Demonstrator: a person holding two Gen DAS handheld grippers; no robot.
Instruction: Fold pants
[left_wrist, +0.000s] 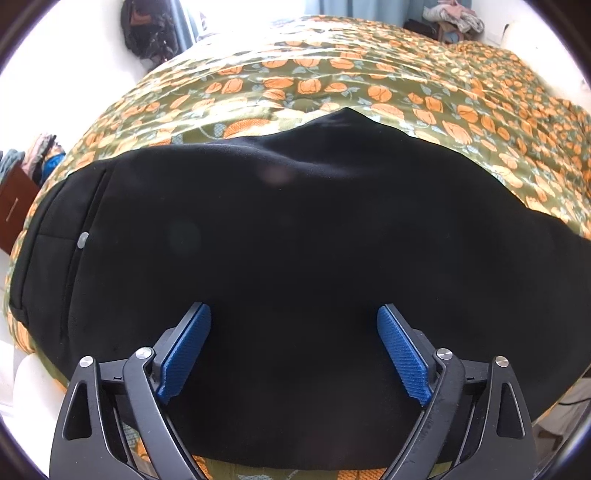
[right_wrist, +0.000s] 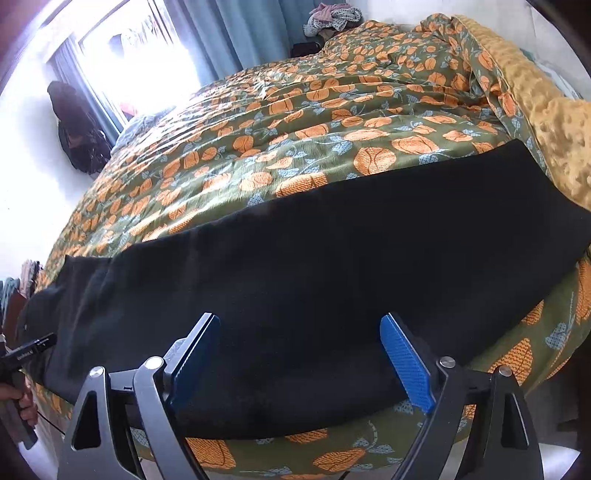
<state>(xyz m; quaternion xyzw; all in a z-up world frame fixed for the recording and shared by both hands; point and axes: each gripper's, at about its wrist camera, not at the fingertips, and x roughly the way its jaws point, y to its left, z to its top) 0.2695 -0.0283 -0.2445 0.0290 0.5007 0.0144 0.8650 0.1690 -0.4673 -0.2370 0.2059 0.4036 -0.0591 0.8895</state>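
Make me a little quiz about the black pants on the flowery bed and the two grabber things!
1. True or false: the black pants lie stretched out long on the flowery bedspread.
2. What state are the left gripper and the right gripper in? A) both shut on cloth B) both open C) one open, one shut
3. Fill in: in the left wrist view, a small round grey ______ shows near the waist end of the pants.

Key: 1 true. 2 B, both are open above the pants and hold nothing. 3 button.
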